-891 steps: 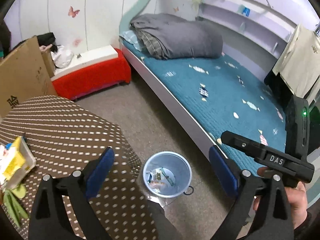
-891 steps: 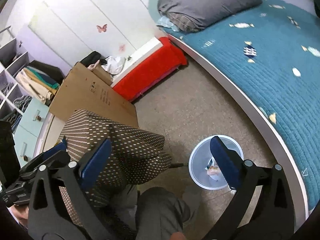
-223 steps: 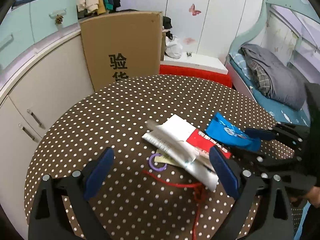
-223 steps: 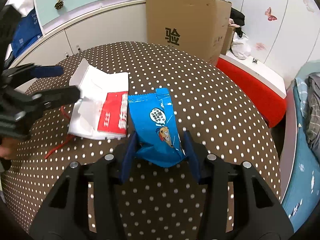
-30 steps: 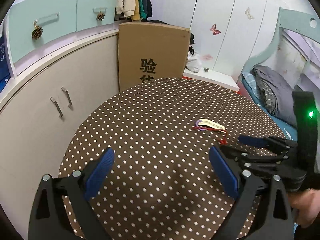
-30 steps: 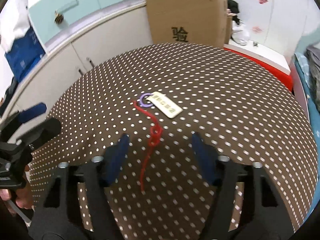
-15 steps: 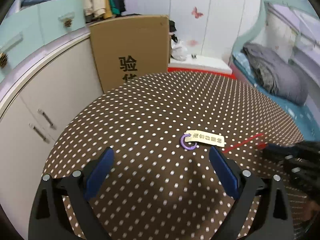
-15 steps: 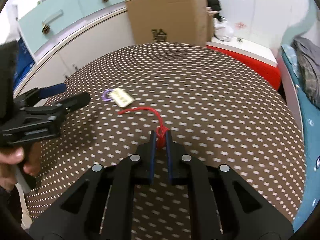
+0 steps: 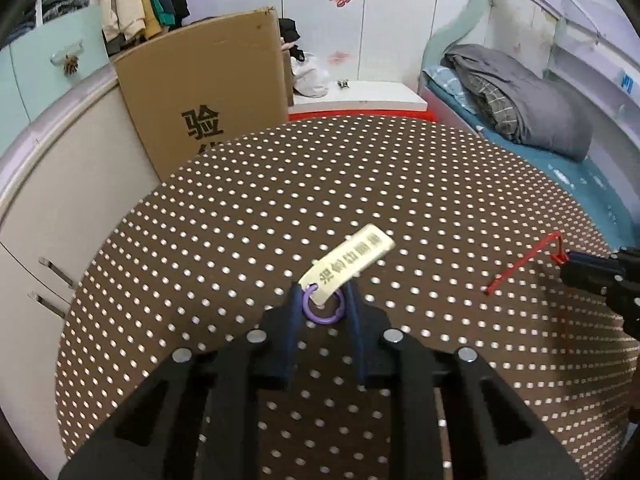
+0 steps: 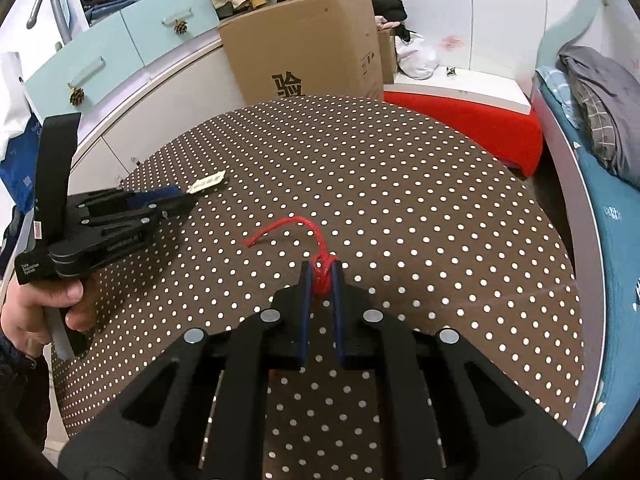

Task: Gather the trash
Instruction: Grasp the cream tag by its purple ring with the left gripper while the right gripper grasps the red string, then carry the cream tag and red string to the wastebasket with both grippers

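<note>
On the brown dotted table [image 9: 224, 200] lies a pale yellow tag [image 9: 352, 260] on a purple ring [image 9: 322, 309]. My left gripper [image 9: 323, 300] is closing, with the ring caught between its blue pads and the tag sticking out ahead. The right wrist view shows the same gripper [image 10: 188, 198] at the left, with the tag [image 10: 206, 182] at its tips. My right gripper [image 10: 320, 272] is shut on the knot of a red string [image 10: 280, 226], whose loose end trails on the cloth. From the left wrist view that string [image 9: 524, 260] hangs from the right gripper [image 9: 572, 258] at the right edge.
A big cardboard box [image 9: 208, 92] stands behind the table against a curved white cabinet [image 9: 60, 168]. A red bench [image 10: 480, 124] and a blue bed [image 10: 608, 200] lie on the right. A person's hand [image 10: 36, 312] holds the left gripper's handle.
My left gripper dropped onto the tag and went from wide open to closed around its ring. My right gripper shut on the red string and pulled it away from the tag.
</note>
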